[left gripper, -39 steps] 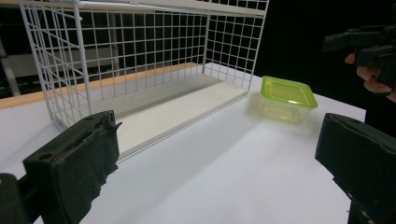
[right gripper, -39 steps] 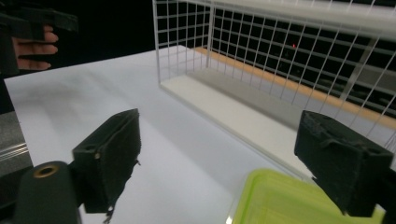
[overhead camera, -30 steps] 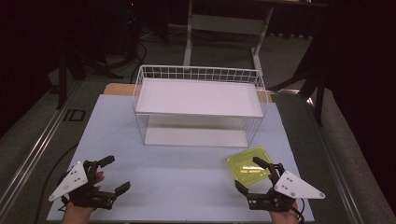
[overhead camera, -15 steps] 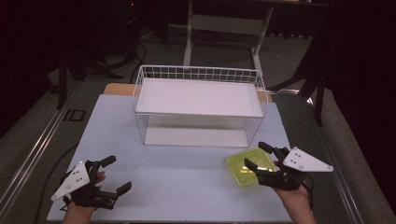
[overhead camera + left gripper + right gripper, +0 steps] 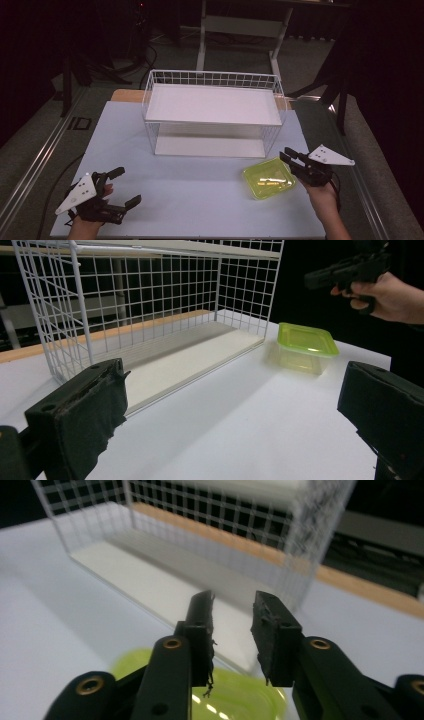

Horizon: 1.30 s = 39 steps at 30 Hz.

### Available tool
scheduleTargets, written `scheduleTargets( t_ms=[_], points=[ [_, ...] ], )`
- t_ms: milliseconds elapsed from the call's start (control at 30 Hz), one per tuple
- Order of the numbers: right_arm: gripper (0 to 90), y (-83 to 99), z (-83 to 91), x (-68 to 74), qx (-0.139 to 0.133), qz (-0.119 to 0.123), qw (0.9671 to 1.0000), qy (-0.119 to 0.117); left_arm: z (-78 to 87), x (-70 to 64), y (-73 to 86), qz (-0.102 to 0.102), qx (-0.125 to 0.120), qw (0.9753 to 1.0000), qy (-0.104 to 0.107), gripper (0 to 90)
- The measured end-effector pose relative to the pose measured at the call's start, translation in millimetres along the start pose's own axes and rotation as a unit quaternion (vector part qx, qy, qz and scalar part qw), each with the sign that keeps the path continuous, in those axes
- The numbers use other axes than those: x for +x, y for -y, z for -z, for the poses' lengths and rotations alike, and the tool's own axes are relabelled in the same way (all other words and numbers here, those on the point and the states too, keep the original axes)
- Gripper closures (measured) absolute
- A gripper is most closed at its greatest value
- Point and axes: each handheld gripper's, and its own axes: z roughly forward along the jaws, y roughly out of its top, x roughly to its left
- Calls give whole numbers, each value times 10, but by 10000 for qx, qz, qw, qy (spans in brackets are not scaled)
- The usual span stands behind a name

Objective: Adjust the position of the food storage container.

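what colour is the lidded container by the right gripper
Translucent yellow-green container, clearest in the left gripper view.

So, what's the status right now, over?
Right gripper open, above the green container, no contact. Left gripper open, idle near table edge. Wire rack behind; nothing in the way.

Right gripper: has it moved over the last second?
Yes. The right gripper went forward from the table's near edge toward the wire rack and is now over the green container.
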Motion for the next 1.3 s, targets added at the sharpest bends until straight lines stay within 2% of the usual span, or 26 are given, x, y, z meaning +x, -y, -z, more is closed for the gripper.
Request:
scheduleTargets(
  t_ms=[100, 167, 300, 433, 667, 733, 800, 867, 1033, 1300],
  points=[
    [825, 85, -25, -54, 136, 30, 9998, 108, -5, 2, 3, 1, 5, 10000, 8, 4],
    [899, 198, -53, -111, 370, 96, 9990, 217, -10, 4, 5, -5, 21, 10000, 4, 4],
    [900, 322, -78, -187, 539, 59, 9981, 290, -15, 8, 8, -10, 42, 10000, 24, 4],
    [900, 532, -69, -310, 799, -55, 9957, 470, -16, 3, 10, -20, 42, 10000, 29, 4],
    [900, 797, -70, -360, 1110, -237, 9928, 390, -16, 1, 7, -57, 52, 10000, 24, 4],
    [900, 841, -45, -382, 1026, -429, 9934, 298, -16, -2, 5, -54, 40, 10000, 21, 4],
    [900, 861, -26, -394, 995, -511, 9933, 291, -15, -3, 4, -60, 40, 10000, 13, 4],
    [900, 873, -19, -402, 1020, -536, 9926, 379, -14, -4, 2, -68, 52, 10000, 12, 4],
    [900, 922, -42, -380, 1096, -514, 9919, 377, -15, -11, 1, -75, 52, 10000, 26, 4],
    [900, 974, -141, -269, 1270, -468, 9908, 78, -22, -12, 0, -80, 59, 9999, 32, 4]
  ],
)
